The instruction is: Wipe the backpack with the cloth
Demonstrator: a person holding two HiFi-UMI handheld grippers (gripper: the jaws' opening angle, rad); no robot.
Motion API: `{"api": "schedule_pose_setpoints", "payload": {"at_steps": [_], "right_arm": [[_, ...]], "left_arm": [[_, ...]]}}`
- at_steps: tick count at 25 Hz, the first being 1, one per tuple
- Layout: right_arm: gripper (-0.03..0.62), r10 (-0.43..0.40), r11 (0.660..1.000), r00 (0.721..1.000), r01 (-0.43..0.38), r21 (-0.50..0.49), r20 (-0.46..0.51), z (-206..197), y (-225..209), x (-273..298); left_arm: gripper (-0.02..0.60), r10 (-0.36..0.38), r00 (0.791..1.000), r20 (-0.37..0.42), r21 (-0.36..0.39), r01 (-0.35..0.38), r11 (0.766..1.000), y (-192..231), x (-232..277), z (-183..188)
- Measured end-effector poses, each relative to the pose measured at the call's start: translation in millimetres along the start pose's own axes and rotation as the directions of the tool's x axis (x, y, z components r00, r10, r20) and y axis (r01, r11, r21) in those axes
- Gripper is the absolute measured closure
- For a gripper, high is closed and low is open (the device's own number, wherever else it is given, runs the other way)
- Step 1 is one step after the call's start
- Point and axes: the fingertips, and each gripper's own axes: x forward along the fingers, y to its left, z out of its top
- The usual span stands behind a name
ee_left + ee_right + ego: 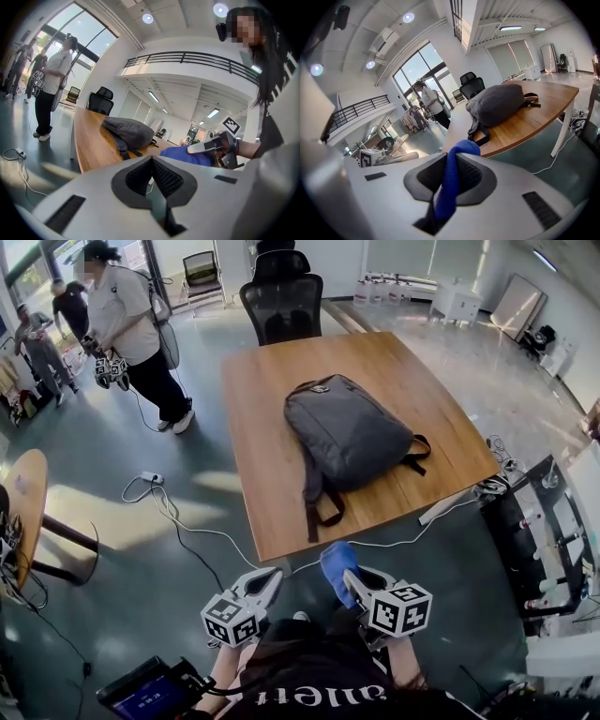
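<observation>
Backpack (pixel 352 432): one, grey, lying flat mid-desk on the wooden desk (pixel 272 493), nothing touching it. Its long axis runs roughly 11 to 5 o'clock in the head view, and the straps trail toward the near edge at 6–7 o'clock.

Cloth (pixel 336 561): one, blue, clenched in the right claw (pixel 349 579), bunched and poking out past the tips. It is off the desk, just short of the near edge.

Key relation: the backpack sits at 12 o'clock from the right claw, well apart, and the cloth has not yet met it.

Left claw (pixel 265 583): pressed together on nothing, at 9 o'clock of the right one. The right arm is judged the nearer.

Claws: two. Office chairs (pixel 281 301) beyond the far edge: two, possibly three; they are too small to be sure.
</observation>
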Motion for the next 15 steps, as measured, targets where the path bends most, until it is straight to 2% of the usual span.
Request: {"api": "schedule_pose_setpoints", "payload": {"at_steps": [15], "right_arm": [[0.533, 0.043, 0.999, 0.998, -0.045, -0.031, -0.042, -3, 11, 21]], "left_arm": [[0.583, 0.05, 0.999, 0.0, -0.013, -0.05, 0.999, 17, -11, -9]]}}
